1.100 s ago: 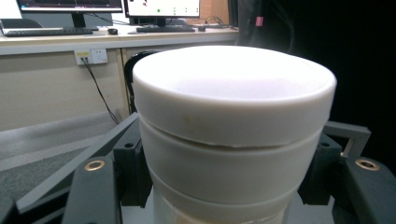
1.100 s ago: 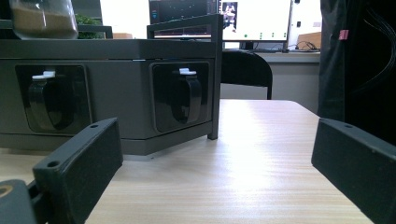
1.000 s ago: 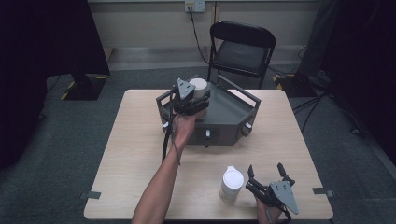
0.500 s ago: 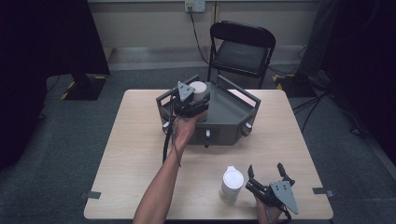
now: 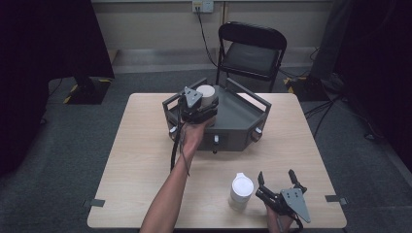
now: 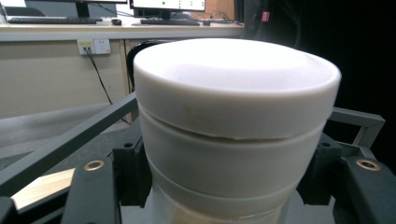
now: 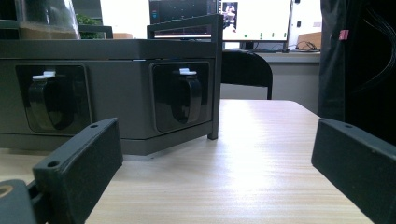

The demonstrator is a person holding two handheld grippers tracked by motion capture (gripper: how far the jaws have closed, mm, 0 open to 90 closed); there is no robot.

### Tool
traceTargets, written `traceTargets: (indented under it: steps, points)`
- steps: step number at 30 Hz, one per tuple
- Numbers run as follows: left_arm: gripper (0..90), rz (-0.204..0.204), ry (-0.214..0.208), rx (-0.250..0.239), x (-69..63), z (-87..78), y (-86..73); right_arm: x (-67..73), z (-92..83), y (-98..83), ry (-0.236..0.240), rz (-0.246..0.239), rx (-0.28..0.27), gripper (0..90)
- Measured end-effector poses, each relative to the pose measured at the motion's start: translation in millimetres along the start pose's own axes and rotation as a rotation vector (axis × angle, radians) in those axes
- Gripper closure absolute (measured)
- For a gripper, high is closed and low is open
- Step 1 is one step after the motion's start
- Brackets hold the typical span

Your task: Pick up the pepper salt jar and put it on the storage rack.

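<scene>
My left gripper (image 5: 200, 106) is shut on a jar with a white lid (image 5: 206, 93), held upright over the left part of a dark grey box (image 5: 241, 122) at the table's far middle. In the left gripper view, the jar (image 6: 233, 126) sits close up between the two black jaws, whose pads press on its sides below the lid. My right gripper (image 5: 276, 175) rests open on the table near the front right edge, with nothing between its jaws. A second white-lidded jar (image 5: 241, 191) stands just left of it.
In the right gripper view, the grey box (image 7: 116, 93) shows two latch handles on its front faces, beyond my right gripper (image 7: 217, 158). A raised bar frame (image 5: 248, 95) runs round the box's top. A black folding chair (image 5: 252, 53) stands behind the wooden table (image 5: 141, 160).
</scene>
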State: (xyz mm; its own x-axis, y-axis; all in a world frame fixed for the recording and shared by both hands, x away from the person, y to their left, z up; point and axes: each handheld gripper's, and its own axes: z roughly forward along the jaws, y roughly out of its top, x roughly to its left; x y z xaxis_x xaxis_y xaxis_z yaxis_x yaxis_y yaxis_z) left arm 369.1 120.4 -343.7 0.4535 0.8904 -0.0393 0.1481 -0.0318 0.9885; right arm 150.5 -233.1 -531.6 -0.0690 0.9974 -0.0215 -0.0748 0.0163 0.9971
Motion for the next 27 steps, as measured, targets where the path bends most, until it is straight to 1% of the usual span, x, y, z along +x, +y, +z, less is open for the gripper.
traceTargets:
  steps: [1,3,6,8,9,10,12,13,14,16,17,18,19,20,21,22,25,27]
  points:
    - [34.6,0.0,0.0,0.0,0.0,0.0,0.0,0.0,0.0,0.0,0.0,0.0,0.0,0.6]
    - [34.3,-0.013,-0.009,0.0,2.3,0.5,-0.4,0.1,0.0,0.0,0.0,0.0,0.0,0.6]
    - [33.5,-0.017,-0.012,-0.002,3.3,1.2,-1.0,0.1,0.0,0.0,-0.001,0.0,0.0,0.6]
    - [29.3,-0.042,-0.018,0.002,6.9,2.2,-1.5,0.1,0.0,0.0,-0.001,0.0,0.0,0.6]
    - [26.0,-0.047,-0.019,0.003,8.3,2.4,-1.7,0.1,0.0,0.0,-0.001,0.0,0.0,0.6]
    - [23.0,-0.065,-0.019,0.004,10.2,2.0,-2.2,0.1,0.0,0.0,-0.001,0.0,0.0,0.6]
    - [19.3,-0.086,-0.026,-0.005,12.2,0.8,-4.6,0.2,0.0,0.0,-0.001,0.0,0.0,0.6]
    - [17.6,-0.089,-0.031,-0.015,12.8,0.5,-6.7,0.2,0.0,0.0,-0.001,0.0,0.0,0.6]
    - [15.9,-0.077,-0.036,-0.02,12.8,0.0,-7.8,0.3,0.0,0.0,-0.001,0.0,0.0,0.6]
    - [12.9,-0.065,-0.036,-0.035,11.6,-0.2,-10.4,0.3,0.0,0.0,-0.002,-0.001,0.0,0.6]
    - [11.4,-0.06,-0.044,-0.043,12.4,-0.7,-11.6,0.3,0.0,0.0,-0.001,0.0,0.0,0.6]
    - [13.2,-0.049,-0.055,-0.046,13.5,-1.4,-11.6,0.3,0.0,0.0,-0.001,-0.001,0.0,0.6]
    - [12.7,-0.033,-0.05,-0.05,12.0,-2.2,-11.4,0.3,0.0,0.0,-0.002,0.0,0.0,0.6]
    - [9.5,-0.028,-0.041,-0.058,9.6,-3.3,-11.6,0.3,0.0,0.0,-0.002,0.0,0.0,0.6]
    - [5.4,-0.03,-0.042,-0.062,9.4,-3.9,-11.7,0.3,0.0,0.0,-0.002,0.0,0.0,0.6]
    - [3.8,-0.031,-0.04,-0.066,9.1,-4.7,-11.6,0.3,0.0,0.0,-0.002,0.0,0.0,0.6]
    - [0.0,-0.033,-0.034,-0.075,9.5,-6.7,-11.5,0.4,0.0,0.0,-0.002,-0.001,0.0,0.6]
    - [0.0,-0.025,-0.037,-0.085,10.1,-8.1,-12.4,0.6,0.0,0.0,-0.003,0.0,0.0,0.6]
